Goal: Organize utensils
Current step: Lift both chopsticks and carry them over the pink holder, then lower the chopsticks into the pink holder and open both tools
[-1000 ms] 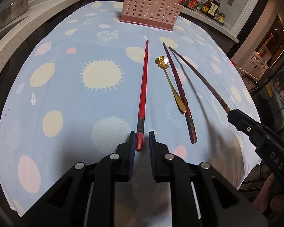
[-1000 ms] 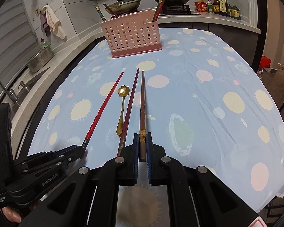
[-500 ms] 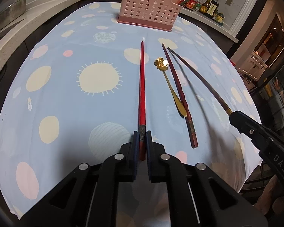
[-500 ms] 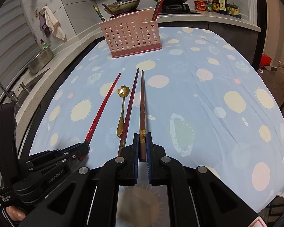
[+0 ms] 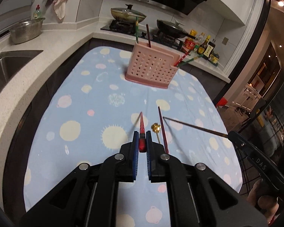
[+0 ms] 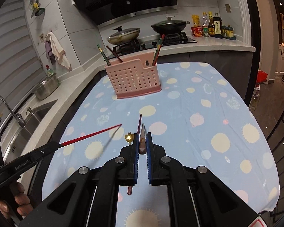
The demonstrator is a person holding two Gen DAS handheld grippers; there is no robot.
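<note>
A wide stretch of bare tablecloth [image 6: 208,113] lies open between the grippers and the pink basket [image 6: 134,79] at the far edge, with counter and sink along the left. The left gripper [image 5: 142,141] is pinched on a red chopstick [image 5: 142,126], its tip raised off the cloth. The right gripper [image 6: 142,141] is clamped on a brown chopstick [image 6: 142,132], also lifted. A dark chopstick [image 5: 161,126] and gold spoon [image 5: 155,127] lie on the cloth between them, both grippers angled downward
</note>
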